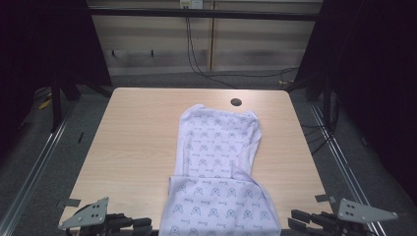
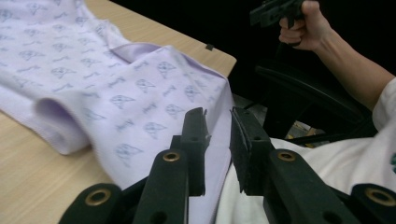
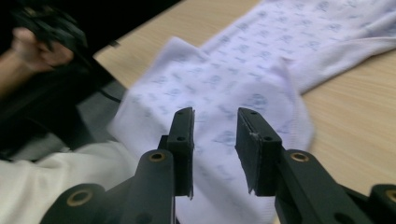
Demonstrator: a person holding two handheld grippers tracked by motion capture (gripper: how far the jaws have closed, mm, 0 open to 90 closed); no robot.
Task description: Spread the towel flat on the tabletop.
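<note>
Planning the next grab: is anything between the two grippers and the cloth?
Nothing visible. The left gripper and right gripper are open just off the near edge of the cloth, with only bare table around it.

Both hand-held grippers (image 1: 129, 225) (image 1: 307, 219) apart-jawed; unloaded

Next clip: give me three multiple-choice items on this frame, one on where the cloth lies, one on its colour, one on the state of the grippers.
1. Where does the cloth lie?
A. along the middle of the table, hanging over its near edge
B. bunched in the far left corner
C. on the floor

2. What colour is the cloth?
A. plain dark green
B. pale lilac with small blue-grey prints
C. red and white stripes

3. How do the left gripper and right gripper stand?
A. both clamped on the cloth
B. one holds a cup
C. both apart, nothing between the pads

Key: 1 A, the high view shows it running down the centre past the near edge; 2 B, seen in every view; 3 C, a clear gap shows between each pair of jaws.
</note>
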